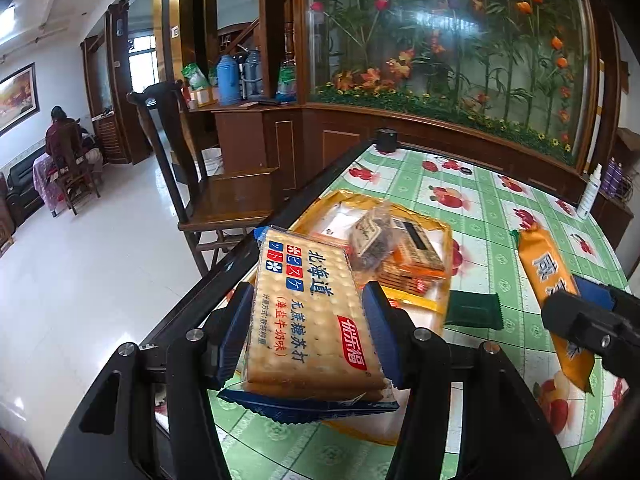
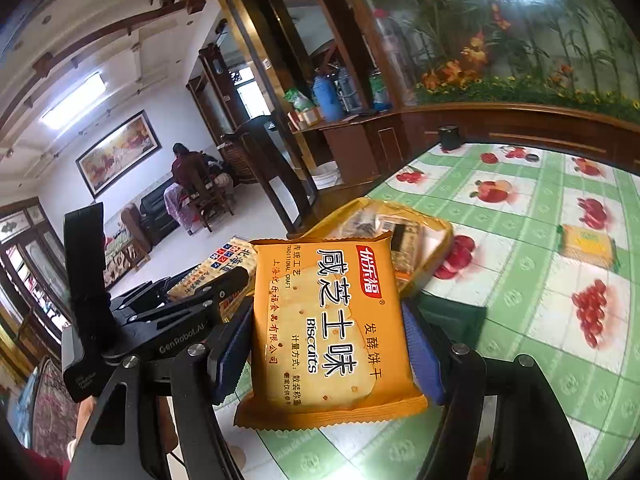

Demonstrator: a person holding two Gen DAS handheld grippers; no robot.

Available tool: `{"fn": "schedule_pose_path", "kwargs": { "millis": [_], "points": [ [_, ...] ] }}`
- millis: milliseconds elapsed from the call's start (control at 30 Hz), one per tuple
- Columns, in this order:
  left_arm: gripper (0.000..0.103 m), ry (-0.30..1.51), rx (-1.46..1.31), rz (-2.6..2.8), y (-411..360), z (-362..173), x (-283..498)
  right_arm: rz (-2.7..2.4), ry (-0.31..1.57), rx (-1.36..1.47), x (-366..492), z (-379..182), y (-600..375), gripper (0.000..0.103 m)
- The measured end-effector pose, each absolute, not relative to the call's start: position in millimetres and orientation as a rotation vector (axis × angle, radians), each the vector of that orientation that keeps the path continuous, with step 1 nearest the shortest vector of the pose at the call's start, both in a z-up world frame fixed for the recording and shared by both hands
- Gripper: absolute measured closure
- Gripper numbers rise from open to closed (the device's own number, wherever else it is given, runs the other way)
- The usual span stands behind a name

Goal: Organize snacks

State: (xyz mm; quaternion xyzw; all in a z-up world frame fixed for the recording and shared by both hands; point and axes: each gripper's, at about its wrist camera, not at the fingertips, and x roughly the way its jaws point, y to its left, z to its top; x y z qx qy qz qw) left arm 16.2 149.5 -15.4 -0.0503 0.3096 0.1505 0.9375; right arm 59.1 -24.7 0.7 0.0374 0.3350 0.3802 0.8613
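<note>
While the left gripper (image 1: 308,328) is clamping the soda cracker pack (image 1: 312,312) and the right gripper (image 2: 326,340) the orange biscuit pack (image 2: 328,328) above the table's (image 1: 500,216) left edge near the yellow bag (image 1: 440,232), both are handling as light, slick, brittle packs, best pinched gently on the side edges.

A wooden chair (image 1: 216,184) stands ahead and to the left, off the table's left edge, on a glossy white floor (image 1: 80,280). Straight ahead, at the table's far corner, sits a small black jar (image 1: 386,140). Beyond it runs a brown cabinet (image 1: 280,136) bearing a blue flask (image 1: 228,80) and green bags (image 1: 196,76). Ahead and to the right, a glass case of red and orange flowers (image 1: 460,32) fills the wall. Far right, a white bottle (image 1: 590,192) stands on a low ledge. Far left, a person (image 1: 64,140) sits facing away, near a black sofa (image 1: 24,184), under a framed painting (image 1: 16,98).
</note>
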Motion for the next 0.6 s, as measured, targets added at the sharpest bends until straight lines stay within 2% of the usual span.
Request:
{"fn": "schedule_pose_path", "kwargs": {
  "millis": [600],
  "points": [
    [0.048, 0.685, -0.109, 0.359, 169, -36, 36, 0.801, 0.714, 0.05, 104, -5, 4, 0.032]
  ]
}}
